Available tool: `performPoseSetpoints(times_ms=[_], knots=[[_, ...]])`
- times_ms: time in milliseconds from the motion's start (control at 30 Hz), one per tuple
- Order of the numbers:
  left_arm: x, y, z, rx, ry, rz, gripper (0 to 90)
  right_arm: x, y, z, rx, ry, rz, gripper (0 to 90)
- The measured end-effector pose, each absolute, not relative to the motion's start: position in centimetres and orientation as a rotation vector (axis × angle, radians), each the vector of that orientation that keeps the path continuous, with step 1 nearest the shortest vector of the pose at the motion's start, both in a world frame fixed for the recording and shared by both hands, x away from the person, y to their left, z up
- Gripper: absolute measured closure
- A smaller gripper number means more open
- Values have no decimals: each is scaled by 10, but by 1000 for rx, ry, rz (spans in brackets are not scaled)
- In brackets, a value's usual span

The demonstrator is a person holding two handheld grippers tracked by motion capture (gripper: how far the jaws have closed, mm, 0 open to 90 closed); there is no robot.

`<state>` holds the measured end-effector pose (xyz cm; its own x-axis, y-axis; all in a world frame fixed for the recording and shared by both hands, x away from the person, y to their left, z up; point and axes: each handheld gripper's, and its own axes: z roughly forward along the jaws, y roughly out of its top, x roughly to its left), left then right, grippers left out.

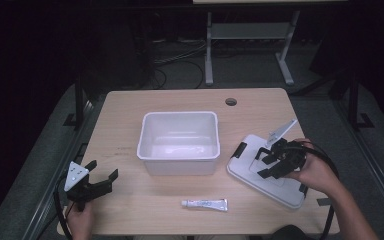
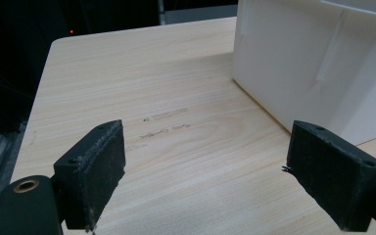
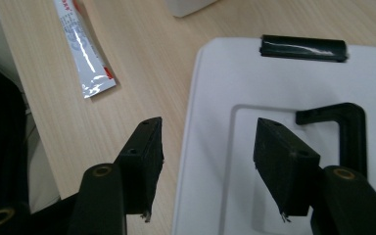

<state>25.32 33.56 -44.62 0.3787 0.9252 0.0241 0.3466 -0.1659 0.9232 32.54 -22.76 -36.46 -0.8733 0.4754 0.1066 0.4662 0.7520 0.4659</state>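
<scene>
Right tongs [image 3: 205, 166] hover part-open just over the white lid [image 3: 293, 88], gripping nothing; one pad hangs past the lid's edge over bare worktop [image 3: 142, 63], the other over its recessed centre beside the black handle [image 3: 342, 122]. Left tongs [image 2: 220, 166], wide open and empty, rest near the worktop's left front corner. Outward lie the tube [image 1: 204, 204] at the front and the open white tub [image 1: 178, 142] at centre, with the lid to its right. Judged stiff, light and smooth, the lid is best taken by its raised handle or thin rim.
</scene>
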Motion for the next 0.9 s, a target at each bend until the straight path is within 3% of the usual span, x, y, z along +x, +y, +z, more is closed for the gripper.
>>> performPoseSetpoints(times_ms=[900], knots=[[253,336,-446,1712,1128,782,137,294,-142,-376,442,3050,760,399]])
